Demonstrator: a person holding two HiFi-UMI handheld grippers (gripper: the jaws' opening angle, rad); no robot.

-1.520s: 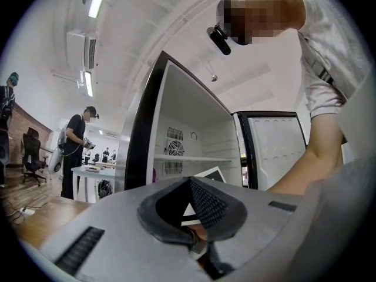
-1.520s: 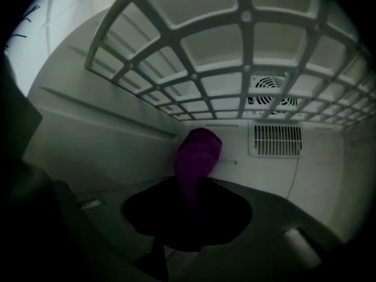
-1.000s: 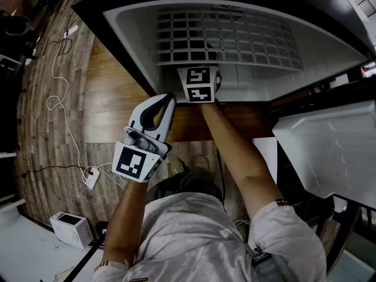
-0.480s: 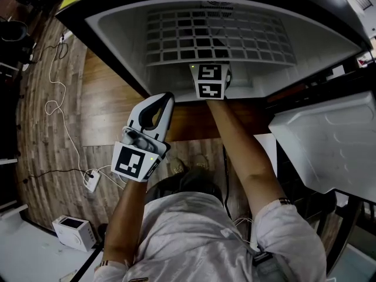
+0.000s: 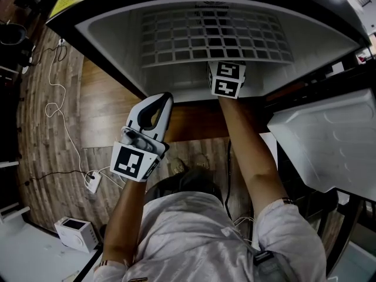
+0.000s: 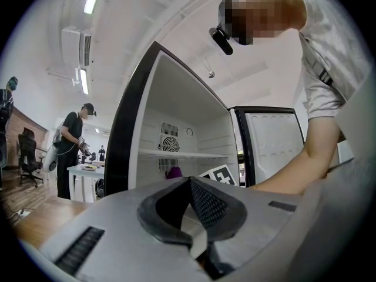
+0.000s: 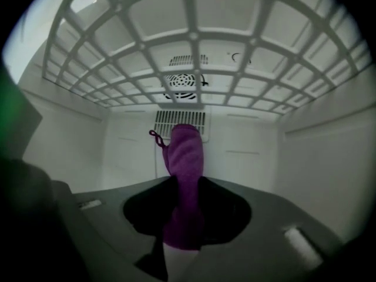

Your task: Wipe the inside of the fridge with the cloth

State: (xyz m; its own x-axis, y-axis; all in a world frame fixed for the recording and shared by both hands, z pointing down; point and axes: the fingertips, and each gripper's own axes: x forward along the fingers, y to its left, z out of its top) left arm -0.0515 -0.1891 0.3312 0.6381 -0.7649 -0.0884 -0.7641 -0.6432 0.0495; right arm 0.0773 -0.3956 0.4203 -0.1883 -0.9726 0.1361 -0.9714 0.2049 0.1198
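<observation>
The fridge (image 5: pixel 117 34) stands open, white inside, with a wire shelf (image 5: pixel 211 37) across it. My right gripper (image 5: pixel 227 78) reaches in below that shelf; only its marker cube shows in the head view. In the right gripper view my right gripper (image 7: pixel 187 184) is shut on the purple cloth (image 7: pixel 185 169), which sticks up between the jaws toward the back wall's vent (image 7: pixel 181 122). The wire shelf (image 7: pixel 194 51) hangs overhead. My left gripper (image 5: pixel 165 97) is outside the fridge at its front edge, shut and holding nothing. Past my left gripper (image 6: pixel 189 180), a bit of the cloth (image 6: pixel 174 172) shows.
The fridge door (image 5: pixel 329 145) stands swung open at the right. A white cable and power strip (image 5: pixel 91 180) lie on the wooden floor at left, near a small white box (image 5: pixel 75 231). Another person (image 6: pixel 70 140) stands at a table far off.
My right gripper with the cloth has slid to the right along the fridge's front under the shelf. The left gripper has stayed where it was.
</observation>
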